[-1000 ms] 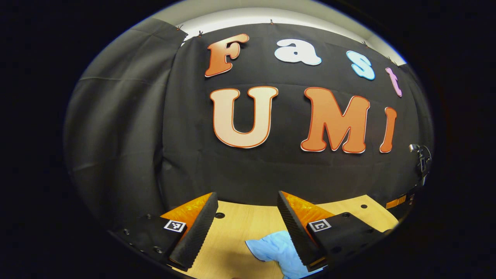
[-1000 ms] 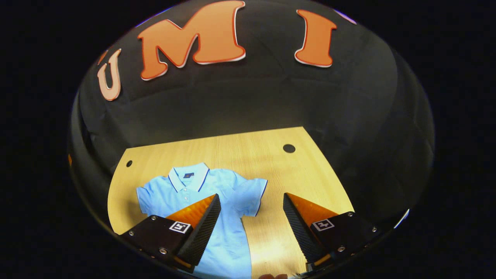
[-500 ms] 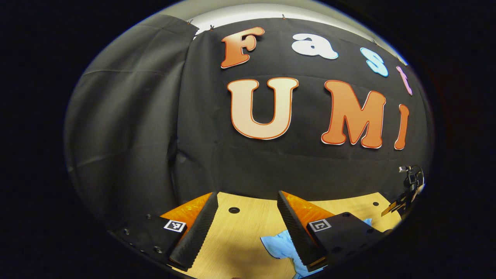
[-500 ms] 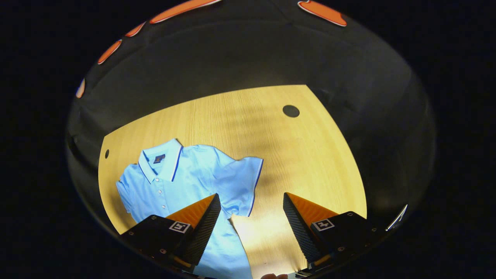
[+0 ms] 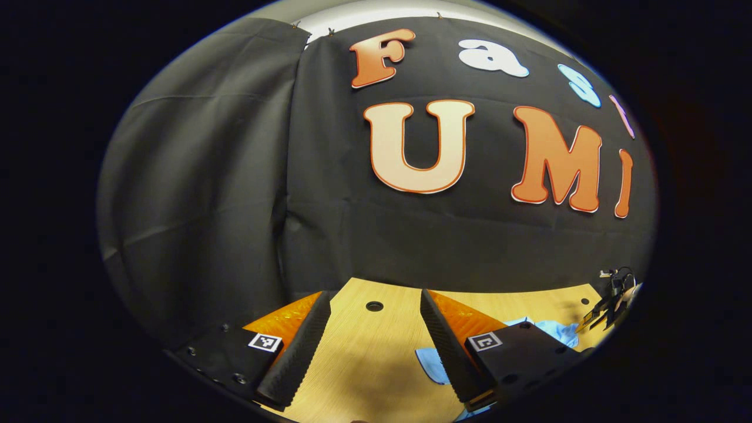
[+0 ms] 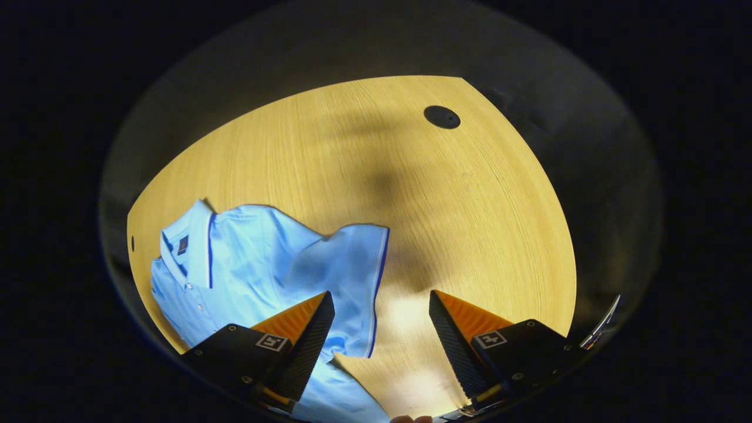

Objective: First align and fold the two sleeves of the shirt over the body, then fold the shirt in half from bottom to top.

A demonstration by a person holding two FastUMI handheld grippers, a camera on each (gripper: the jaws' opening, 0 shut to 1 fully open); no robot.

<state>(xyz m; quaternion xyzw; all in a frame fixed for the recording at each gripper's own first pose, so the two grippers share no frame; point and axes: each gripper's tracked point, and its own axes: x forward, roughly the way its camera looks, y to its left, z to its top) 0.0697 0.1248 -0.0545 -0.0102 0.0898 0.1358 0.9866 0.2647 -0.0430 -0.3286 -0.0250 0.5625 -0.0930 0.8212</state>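
In the right gripper view, the shirt (image 6: 247, 276) lies flat on the wooden surface (image 6: 470, 223) in the lower left of the frame, collar (image 6: 197, 247) toward the left edge and its body running off the bottom. One short sleeve (image 6: 352, 282), edged with a dark blue stripe, spreads out to the right, its hem nearly upright in the picture just left of centre. The right gripper (image 6: 380, 305) hangs above the surface with its fingers spread apart and nothing between them; the left-hand finger (image 6: 305, 346) overlaps the sleeve in the picture, the right-hand finger (image 6: 455, 346) stands over bare wood. Whether either touches the cloth cannot be told. To the right of the sleeve hem the wood is bare up to the curved far edge, broken by one dark round hole (image 6: 442, 117) in the upper right.

In the left gripper view, the left gripper (image 5: 374, 302) points at the black cloth wall (image 5: 205, 176), its fingers likewise spread and holding nothing. Bare wood lies between them, with a round hole (image 5: 374, 306) near the back edge of the surface. A fold of the shirt (image 5: 432, 364) shows beside and behind the right-hand finger (image 5: 446, 346), low and right of centre. At the far right edge a small piece of equipment (image 5: 611, 294) is visible, too small to identify.
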